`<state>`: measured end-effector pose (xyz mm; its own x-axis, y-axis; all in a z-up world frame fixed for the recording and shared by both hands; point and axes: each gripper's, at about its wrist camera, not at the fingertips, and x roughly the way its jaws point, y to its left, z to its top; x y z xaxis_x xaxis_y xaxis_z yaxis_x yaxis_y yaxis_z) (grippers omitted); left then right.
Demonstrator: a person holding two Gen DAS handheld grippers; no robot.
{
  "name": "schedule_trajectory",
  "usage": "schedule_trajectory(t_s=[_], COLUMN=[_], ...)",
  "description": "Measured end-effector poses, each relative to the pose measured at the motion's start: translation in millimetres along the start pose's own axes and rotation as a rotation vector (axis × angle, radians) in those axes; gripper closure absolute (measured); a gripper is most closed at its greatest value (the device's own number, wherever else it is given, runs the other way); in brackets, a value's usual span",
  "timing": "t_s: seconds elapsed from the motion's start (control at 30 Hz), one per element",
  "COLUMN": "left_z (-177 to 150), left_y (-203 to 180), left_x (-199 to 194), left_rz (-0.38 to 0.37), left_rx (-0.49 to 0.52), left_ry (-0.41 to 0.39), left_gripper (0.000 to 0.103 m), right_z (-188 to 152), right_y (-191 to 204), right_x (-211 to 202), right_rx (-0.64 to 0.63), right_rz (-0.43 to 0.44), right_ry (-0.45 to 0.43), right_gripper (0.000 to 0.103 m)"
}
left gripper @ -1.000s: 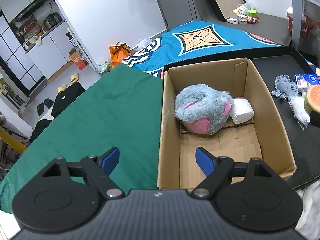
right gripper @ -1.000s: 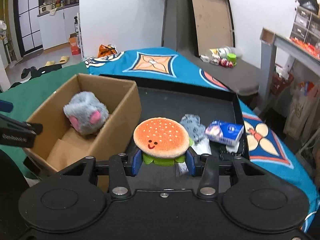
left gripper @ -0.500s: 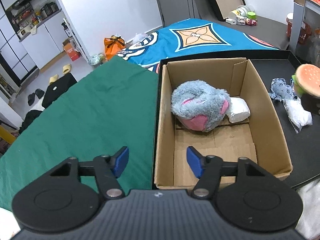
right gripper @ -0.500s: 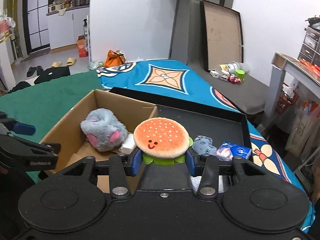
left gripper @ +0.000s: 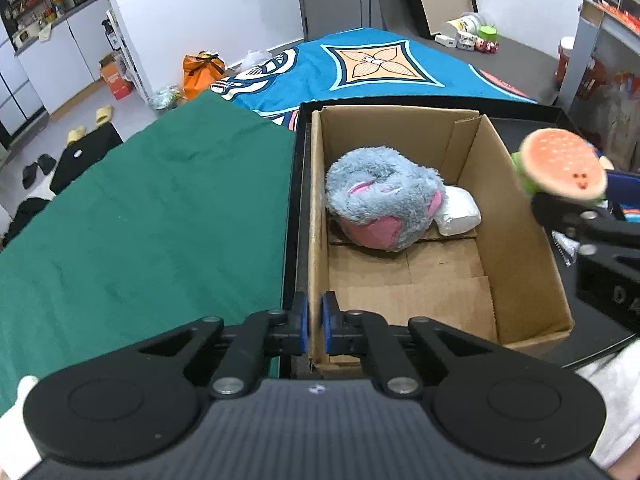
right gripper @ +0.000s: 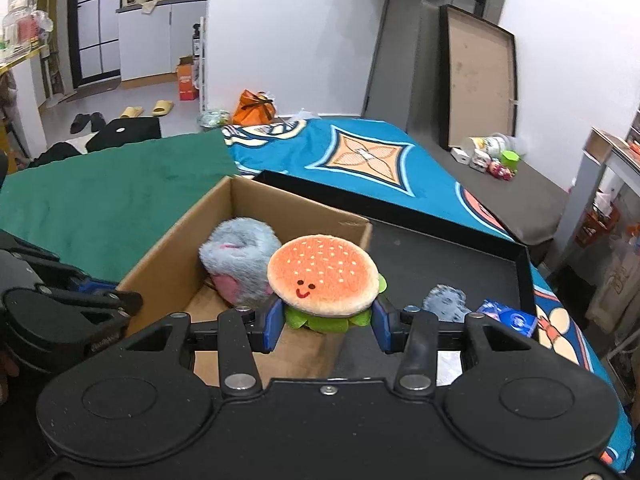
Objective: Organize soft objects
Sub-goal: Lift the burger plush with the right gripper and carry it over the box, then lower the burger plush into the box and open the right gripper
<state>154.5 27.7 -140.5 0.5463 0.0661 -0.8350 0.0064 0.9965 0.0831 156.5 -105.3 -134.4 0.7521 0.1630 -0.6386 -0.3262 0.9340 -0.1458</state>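
While your left gripper (left gripper: 315, 322) looks down over the near end of the open brown cardboard box (left gripper: 516, 216), you have its blue pads pinched tight on the box's left wall at the near corner, one pad outside and one inside. From this view the round plush hamburger with the orange bun and green lettuce (left gripper: 562, 168) hangs at the far right, above and just outside the box's right wall, carried by your right gripper (left gripper: 560, 210). The empty floor of the box lies to the left of it and nearer you. Inside, at the far end, you have one fluffy grey and pink plush slipper (left gripper: 380, 202) and one small white soft packet (left gripper: 458, 214) touching its right side.

Seen from your right gripper (right gripper: 326, 326), the jaws stand partly open and clamp the hamburger (right gripper: 322, 276) by its lettuce layer, bun face towards you, flat side roughly level. The box (right gripper: 176, 252) opens below and to the left, with the hamburger over its right wall; the coming drop, I judge, turns on carrying it leftwards past that wall. Your right hand is the one nearer the drop; the left only steadies the box. On the black tray (right gripper: 524, 276) to the right you have one small grey plush toy (right gripper: 446, 300) and one blue packet (right gripper: 506, 318).
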Motion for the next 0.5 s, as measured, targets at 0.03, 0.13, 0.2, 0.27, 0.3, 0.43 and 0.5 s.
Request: schedule_trajectory(t_s=[0.03,0.13,0.2,0.27,0.3,0.43,0.5], left_z=[0,0,0,0,1,1,2], left_y=[2,6,6,6,5,5,3], left_x=[0,0,1,1,1,1,0], left_rz=[-0.009,-0.021,-0.021,-0.021,-0.022,-0.011,-0.004], left_rx=[-0.01,-0.026,-0.028,-0.029,-0.03,-0.03,-0.025], left_ry=[0.001,0.002,0.005,0.006,0.006,0.009,0.008], left_gripper=[0.096,0.096,0.096,0.096,0.096,0.096,0.095], right_z=[2,7,7,6,6,0,-4], right_y=[3,10,12,10,8,0,-6], right_x=[0,-1,-1,-2,-2,-6,-9], right_rx=[0.001,-0.005,-0.018,-0.017,-0.015,-0.022,-0.029], right_rz=[0.012,0.034,0.029,0.022,0.016,-0.019,-0.039], right_ry=[-0.003,-0.008,-0.01,-0.004,0.001,-0.001,-0.009], right_gripper=[0.057,0.046,0.046,0.045,0.043,0.031,0.024])
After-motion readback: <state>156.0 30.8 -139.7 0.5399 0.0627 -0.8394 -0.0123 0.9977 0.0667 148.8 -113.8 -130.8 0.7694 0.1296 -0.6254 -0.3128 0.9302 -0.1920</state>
